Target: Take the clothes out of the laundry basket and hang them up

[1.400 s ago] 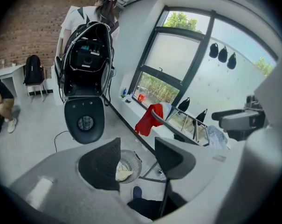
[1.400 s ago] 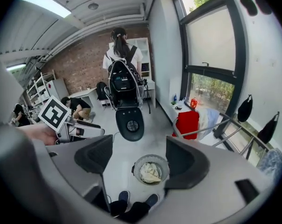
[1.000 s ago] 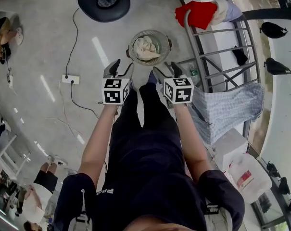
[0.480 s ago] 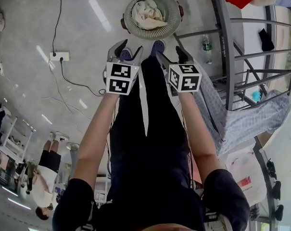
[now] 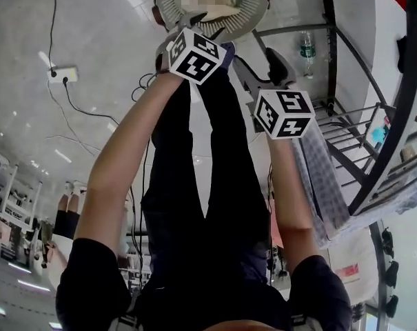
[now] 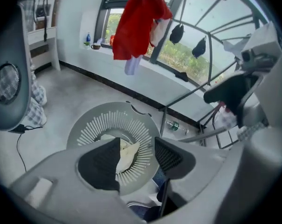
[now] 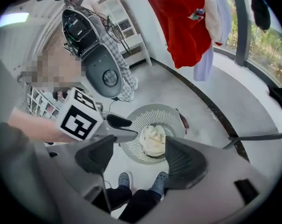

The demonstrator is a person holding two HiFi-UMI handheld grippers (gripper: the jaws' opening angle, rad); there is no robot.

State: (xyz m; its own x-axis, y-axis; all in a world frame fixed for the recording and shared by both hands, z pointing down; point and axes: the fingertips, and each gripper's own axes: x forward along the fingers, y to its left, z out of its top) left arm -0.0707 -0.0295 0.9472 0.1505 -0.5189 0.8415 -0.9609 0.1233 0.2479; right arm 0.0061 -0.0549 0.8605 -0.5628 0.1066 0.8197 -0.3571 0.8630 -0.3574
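Cream cloth in a pale grey basket, red garment beyond it.
The basket is grey-white with a ring of thin slots. The bright red garment beyond it hangs beside white and pale lilac pieces. Right of the basket, a blue-and-white checked cloth drapes the black rack. The floor round the basket is light grey. Nearer than the basket, the marker cubes are white with black squares, the pads black mesh, the trousers black, the shoes slate blue.
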